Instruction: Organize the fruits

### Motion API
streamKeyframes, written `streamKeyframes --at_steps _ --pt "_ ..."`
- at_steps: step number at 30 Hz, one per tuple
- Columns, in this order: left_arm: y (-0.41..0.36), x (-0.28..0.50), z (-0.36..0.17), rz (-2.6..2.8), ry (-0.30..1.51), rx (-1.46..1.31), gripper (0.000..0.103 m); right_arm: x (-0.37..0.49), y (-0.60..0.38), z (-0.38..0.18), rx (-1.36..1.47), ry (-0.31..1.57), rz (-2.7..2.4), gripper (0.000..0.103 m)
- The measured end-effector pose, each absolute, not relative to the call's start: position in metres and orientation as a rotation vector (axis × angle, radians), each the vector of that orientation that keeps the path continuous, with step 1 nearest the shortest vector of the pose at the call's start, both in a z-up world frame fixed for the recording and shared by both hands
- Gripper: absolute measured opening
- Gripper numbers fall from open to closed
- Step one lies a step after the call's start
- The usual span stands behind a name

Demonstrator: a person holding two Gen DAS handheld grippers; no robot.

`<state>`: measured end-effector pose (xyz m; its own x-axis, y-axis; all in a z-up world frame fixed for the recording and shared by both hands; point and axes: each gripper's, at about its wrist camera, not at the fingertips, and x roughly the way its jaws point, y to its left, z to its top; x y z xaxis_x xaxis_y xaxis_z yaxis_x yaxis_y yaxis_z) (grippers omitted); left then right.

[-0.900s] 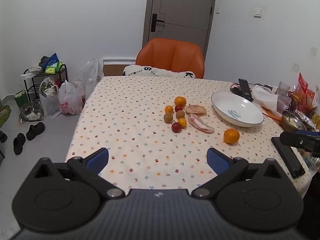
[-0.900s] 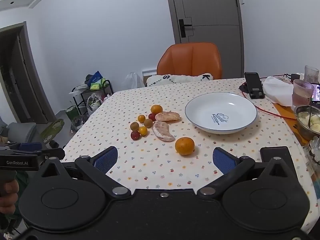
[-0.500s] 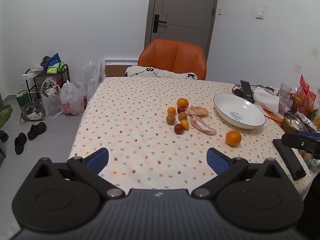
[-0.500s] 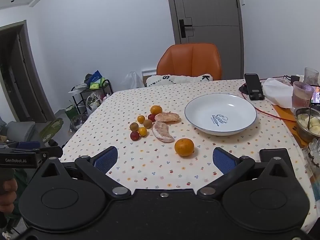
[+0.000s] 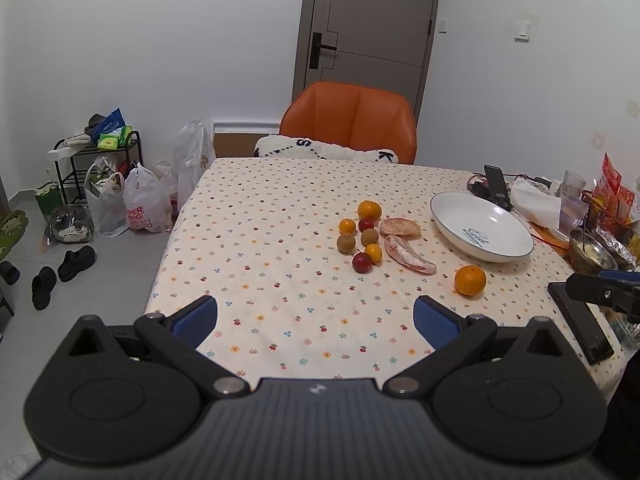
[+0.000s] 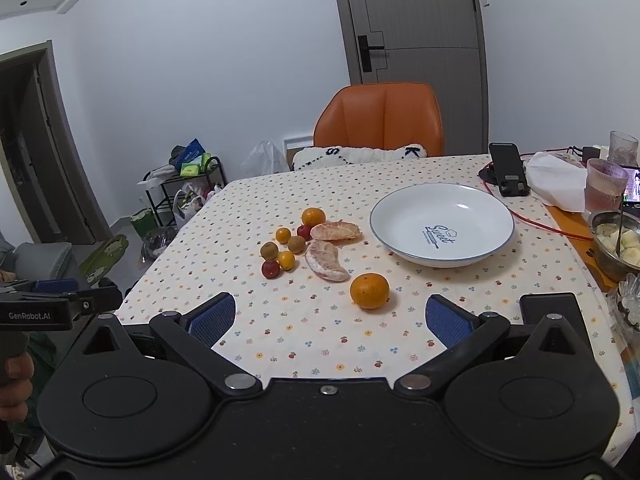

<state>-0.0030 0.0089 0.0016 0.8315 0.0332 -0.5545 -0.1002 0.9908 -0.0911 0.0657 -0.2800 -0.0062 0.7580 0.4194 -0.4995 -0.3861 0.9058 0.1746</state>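
A cluster of small fruits [image 5: 362, 236] lies mid-table: oranges, red and brown ones, plus two peeled pomelo segments [image 5: 408, 254]. A lone orange [image 6: 369, 290] sits nearer the front, just ahead of my right gripper [image 6: 330, 318], which is open and empty. The white bowl [image 6: 442, 198] stands empty to the right of the fruits. My left gripper [image 5: 315, 318] hangs open above the table's near edge, well short of the cluster. The same orange [image 5: 470, 280] and bowl [image 5: 482, 220] show in the left wrist view.
An orange chair [image 5: 348, 120] stands at the far side. A phone on a stand [image 6: 508, 174], tissue, cups [image 6: 604, 186] and a metal bowl of food [image 6: 618, 246] crowd the right edge. A black phone [image 5: 580, 320] lies front right. Bags and a rack [image 5: 100, 176] are on the floor to the left.
Both grippers have drawn back slightly, so the fruits and bowl look a little farther off. Nothing on the table has moved.
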Motion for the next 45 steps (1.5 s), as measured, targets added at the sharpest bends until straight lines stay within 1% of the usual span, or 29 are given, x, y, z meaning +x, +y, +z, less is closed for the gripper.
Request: streamKeyframes --at_steps 15,38,45 --pt "0.020 -0.010 0.014 0.085 0.556 -0.129 0.103 0.061 -0.272 0.000 0.051 0.541 0.447 0.103" --pt "0.013 -0.012 0.014 0.081 0.553 -0.104 0.103 0.057 -0.276 -0.005 0.038 0.543 0.446 0.103" --pt "0.013 -0.010 0.019 0.074 0.525 -0.124 0.103 0.062 -0.274 -0.006 0.020 0.544 0.440 0.103"
